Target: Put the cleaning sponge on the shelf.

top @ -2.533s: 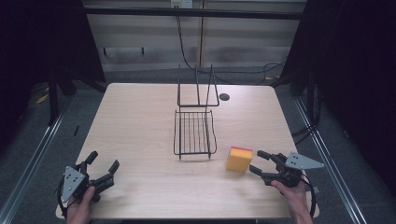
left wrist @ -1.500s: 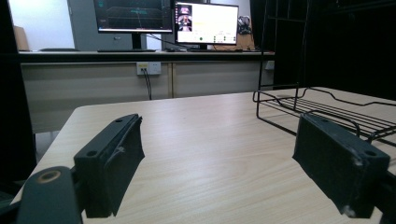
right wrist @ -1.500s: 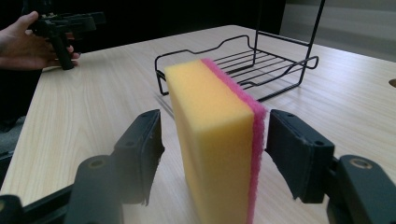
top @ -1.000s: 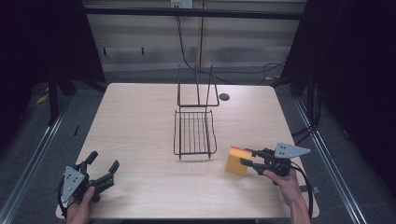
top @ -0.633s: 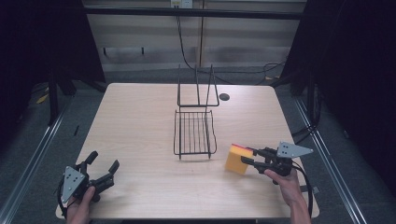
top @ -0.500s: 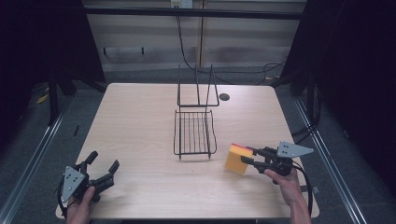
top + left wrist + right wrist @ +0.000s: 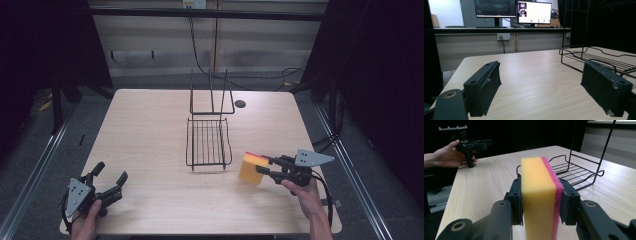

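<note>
right tongs (image 7: 266, 167) clamped on yellow-pink sponge (image 7: 252, 168) beside wire rack (image 7: 208, 143), left tongs (image 7: 111, 176) wide open, empty, low over tabletop (image 7: 150, 130)

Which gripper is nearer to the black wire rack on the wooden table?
The right. The right gripper, shut on the yellow sponge with a pink layer, is just right of the black wire rack. The left gripper, open, rests far off at the table's near left corner.

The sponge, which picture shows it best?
The right gripper view: the sponge is close up, yellow with a pink side, squeezed by the right gripper. The high view shows it small beside the wire rack. The left gripper view looks elsewhere.
</note>
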`<action>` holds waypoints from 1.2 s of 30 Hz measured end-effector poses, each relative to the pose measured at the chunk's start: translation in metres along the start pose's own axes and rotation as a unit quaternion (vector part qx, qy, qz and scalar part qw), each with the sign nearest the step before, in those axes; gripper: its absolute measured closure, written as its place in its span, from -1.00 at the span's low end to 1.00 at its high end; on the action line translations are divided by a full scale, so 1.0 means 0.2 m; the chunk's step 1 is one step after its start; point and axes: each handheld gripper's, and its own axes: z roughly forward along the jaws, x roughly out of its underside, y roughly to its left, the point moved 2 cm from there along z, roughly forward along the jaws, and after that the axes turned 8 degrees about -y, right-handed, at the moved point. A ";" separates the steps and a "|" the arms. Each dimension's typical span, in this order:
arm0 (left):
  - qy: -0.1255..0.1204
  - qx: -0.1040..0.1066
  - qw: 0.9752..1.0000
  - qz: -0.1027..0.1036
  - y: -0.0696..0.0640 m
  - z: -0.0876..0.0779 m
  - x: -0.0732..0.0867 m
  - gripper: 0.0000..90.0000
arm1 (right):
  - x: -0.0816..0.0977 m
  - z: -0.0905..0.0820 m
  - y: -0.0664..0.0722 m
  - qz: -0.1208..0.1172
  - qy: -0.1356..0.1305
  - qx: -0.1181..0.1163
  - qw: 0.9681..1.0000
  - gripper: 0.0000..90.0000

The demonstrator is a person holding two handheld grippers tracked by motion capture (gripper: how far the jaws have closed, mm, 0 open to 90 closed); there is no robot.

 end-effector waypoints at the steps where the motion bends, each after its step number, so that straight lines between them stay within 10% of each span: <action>1: 0.000 0.000 1.000 -0.001 0.00 0.00 0.00 -0.66 | 0.00 0.00 0.00 -0.001 0.000 -0.001 1.000 0.35; 36: 0.001 0.002 1.000 0.001 0.00 0.00 0.00 -0.66 | -0.26 0.22 0.02 -0.027 -0.008 -0.038 0.999 0.36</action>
